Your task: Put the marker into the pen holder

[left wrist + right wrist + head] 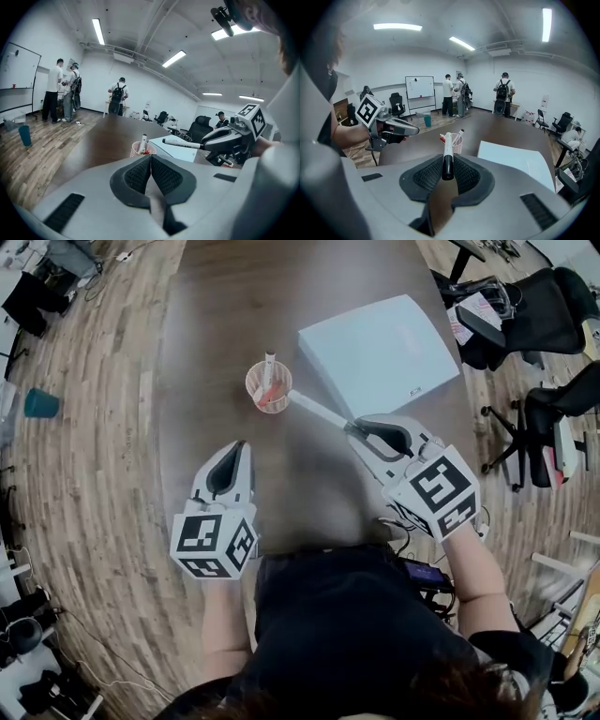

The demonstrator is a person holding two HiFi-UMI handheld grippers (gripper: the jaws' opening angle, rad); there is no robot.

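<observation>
Grey left gripper [240,450] at 7 o'clock of the pen holder, jaws pressed together, nothing between. Pink mesh pen holder [251,390] on dark table [216,315], pens [270,367] inside. White marker [319,413] above the table, tip near the holder's 4 o'clock rim, black end pinched by right gripper [364,431]. White box [380,351] at the holder's 2 o'clock.

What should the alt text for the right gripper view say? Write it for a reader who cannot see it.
The right gripper grips a white marker by its black end, aimed at a pink mesh pen holder on a dark table. A pale box lies to the right; the left gripper hovers at left.
</observation>
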